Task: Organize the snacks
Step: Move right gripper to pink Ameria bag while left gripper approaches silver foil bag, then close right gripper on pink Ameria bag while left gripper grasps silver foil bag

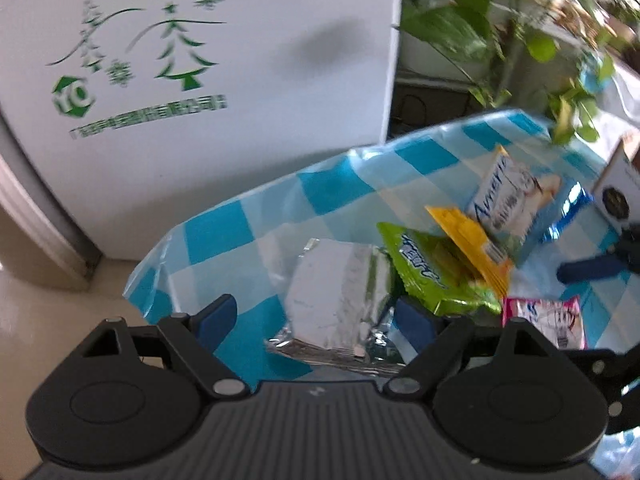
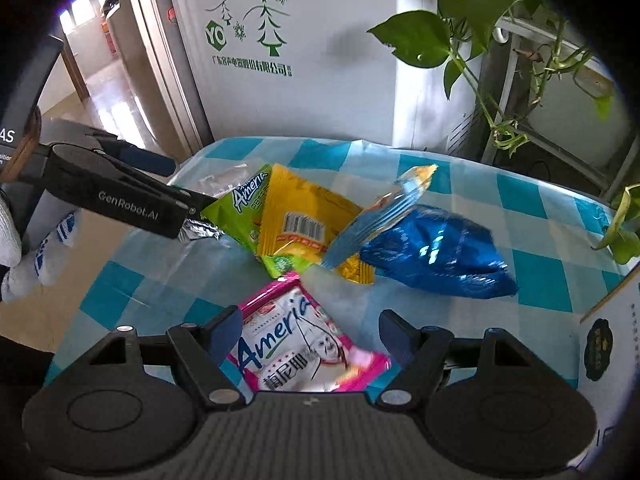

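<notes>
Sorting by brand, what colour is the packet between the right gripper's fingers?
Pink-edged with a white front, the pink packet; clearest in the right wrist view.

"Ameria" is printed on the pink packet (image 2: 296,344), lower centre, and on the green packet (image 2: 248,196). "GenRobot.AI" is read on the left gripper (image 2: 200,210). "YO" is seen on the white cabinet (image 2: 304,40), top.

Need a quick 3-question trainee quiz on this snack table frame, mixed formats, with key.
1. True or false: the left gripper is shut on the silver packet.
2. Which packet lies between the right gripper's open fingers? A) blue foil bag B) pink Ameria packet C) yellow packet
3. Fill in: the snacks lie on a blue-and-white ____ tablecloth.

Key: 1 false, it is open around it; 2 B; 3 checked.
</notes>
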`<state>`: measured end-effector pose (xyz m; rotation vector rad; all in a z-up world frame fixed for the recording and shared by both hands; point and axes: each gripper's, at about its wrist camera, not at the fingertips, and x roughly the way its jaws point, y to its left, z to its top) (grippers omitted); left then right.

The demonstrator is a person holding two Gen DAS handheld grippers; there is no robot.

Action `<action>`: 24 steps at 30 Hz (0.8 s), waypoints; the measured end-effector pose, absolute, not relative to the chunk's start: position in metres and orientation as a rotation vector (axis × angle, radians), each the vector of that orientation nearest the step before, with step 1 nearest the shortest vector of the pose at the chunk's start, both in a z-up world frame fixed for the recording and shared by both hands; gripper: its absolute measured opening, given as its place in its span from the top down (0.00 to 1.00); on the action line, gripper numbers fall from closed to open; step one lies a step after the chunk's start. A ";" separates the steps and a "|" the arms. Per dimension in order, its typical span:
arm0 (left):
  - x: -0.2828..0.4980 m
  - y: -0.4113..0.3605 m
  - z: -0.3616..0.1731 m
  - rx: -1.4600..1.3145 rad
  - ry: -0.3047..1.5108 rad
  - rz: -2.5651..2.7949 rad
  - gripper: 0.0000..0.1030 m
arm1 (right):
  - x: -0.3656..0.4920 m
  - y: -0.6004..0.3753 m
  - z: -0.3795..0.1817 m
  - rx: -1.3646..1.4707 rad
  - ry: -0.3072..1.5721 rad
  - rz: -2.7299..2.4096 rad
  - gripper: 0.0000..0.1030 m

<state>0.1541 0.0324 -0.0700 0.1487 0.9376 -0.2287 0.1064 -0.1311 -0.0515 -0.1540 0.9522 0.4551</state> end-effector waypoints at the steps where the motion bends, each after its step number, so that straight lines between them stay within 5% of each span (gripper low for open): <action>1: 0.154 0.030 -0.072 0.153 0.940 -0.247 0.16 | 0.107 -0.131 -0.053 -0.155 0.953 0.459 0.20; 20: 0.166 0.012 -0.086 0.147 0.960 -0.253 0.17 | 0.091 -0.109 -0.064 -0.313 0.995 0.544 0.23; 24: 0.167 0.014 -0.084 0.092 0.978 -0.263 0.37 | 0.091 -0.109 -0.063 -0.319 0.993 0.530 0.32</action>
